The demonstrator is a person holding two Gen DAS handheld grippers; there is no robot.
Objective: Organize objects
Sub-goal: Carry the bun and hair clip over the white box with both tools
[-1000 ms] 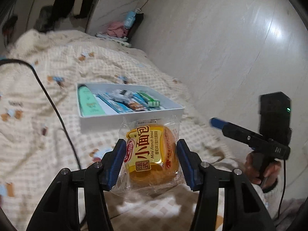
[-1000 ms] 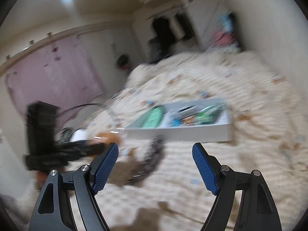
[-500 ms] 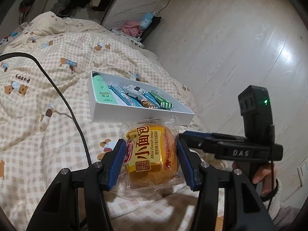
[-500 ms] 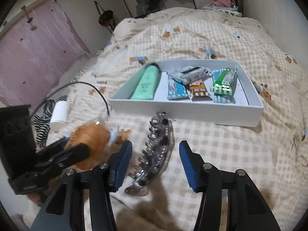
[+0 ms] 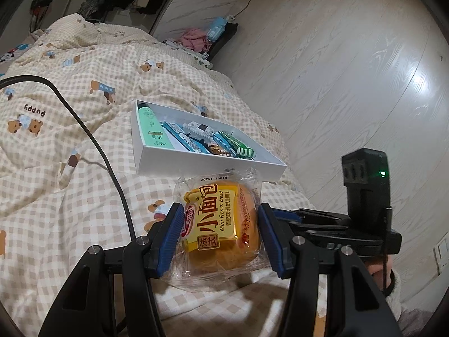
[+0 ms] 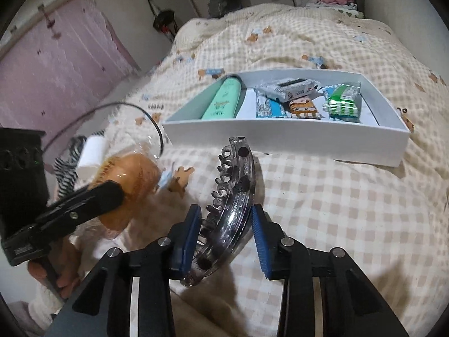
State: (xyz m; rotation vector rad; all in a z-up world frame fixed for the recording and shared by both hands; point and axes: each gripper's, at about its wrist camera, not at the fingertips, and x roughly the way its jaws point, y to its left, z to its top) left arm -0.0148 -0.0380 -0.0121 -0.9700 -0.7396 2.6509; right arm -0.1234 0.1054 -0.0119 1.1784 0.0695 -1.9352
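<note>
My left gripper (image 5: pixel 219 224) is shut on a wrapped mini French bread bun (image 5: pixel 221 221) and holds it above the bed, in front of the white box (image 5: pixel 207 165). The bun also shows in the right wrist view (image 6: pixel 126 177), at the left. My right gripper (image 6: pixel 226 226) has closed around a grey translucent hair claw clip (image 6: pixel 233 196) that lies on the checked quilt, just before the white box (image 6: pixel 283 140). The box holds a mint green tube (image 6: pixel 223 102) and several snack packets (image 6: pixel 342 101).
A black cable (image 5: pixel 92 140) runs across the quilt (image 5: pixel 70 98) on the left. The right gripper's body (image 5: pixel 362 210) shows at the right of the left wrist view. A white roll (image 6: pixel 92 151) and a striped cloth (image 6: pixel 67 168) lie at the bed's left edge.
My right gripper has swung down to the hair clip and narrowed its jaws around it. My left gripper has kept hold of the bun and shifted slightly.
</note>
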